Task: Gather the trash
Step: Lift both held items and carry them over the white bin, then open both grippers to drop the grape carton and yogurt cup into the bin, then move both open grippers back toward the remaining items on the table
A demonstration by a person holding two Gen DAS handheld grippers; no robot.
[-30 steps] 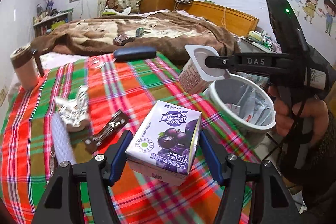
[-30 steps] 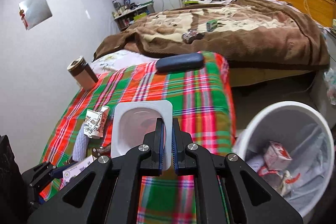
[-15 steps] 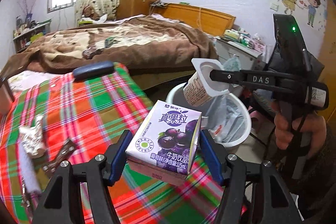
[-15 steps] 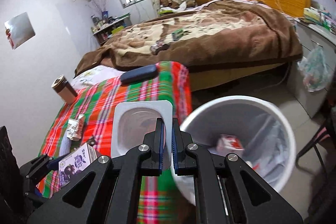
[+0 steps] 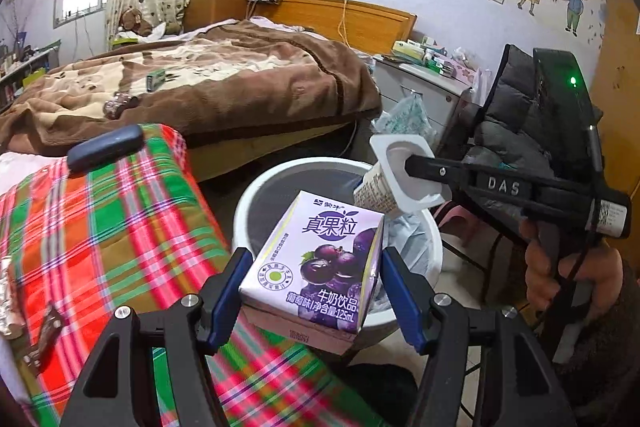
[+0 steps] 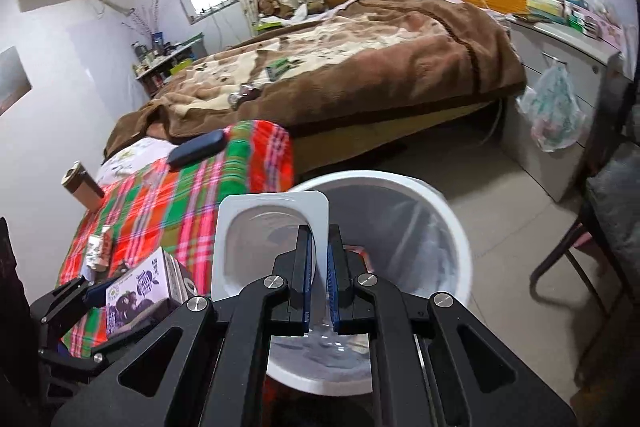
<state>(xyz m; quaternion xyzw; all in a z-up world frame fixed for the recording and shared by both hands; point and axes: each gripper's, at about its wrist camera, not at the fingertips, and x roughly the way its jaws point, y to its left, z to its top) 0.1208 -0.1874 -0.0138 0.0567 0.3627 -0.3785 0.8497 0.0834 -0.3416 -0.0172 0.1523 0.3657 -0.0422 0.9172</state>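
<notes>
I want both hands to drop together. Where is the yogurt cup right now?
The yogurt cup is pinched at its rim in the right gripper, over the white bin, just right of the milk carton.

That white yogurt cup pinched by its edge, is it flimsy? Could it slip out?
Probably light: the right tool carries the cup by one wall alone, and it hangs tilted without drooping. Likely thin plastic that would dent if squeezed harder, though no dent shows. It looks empty, so a slip over the bin should spill little.
</notes>
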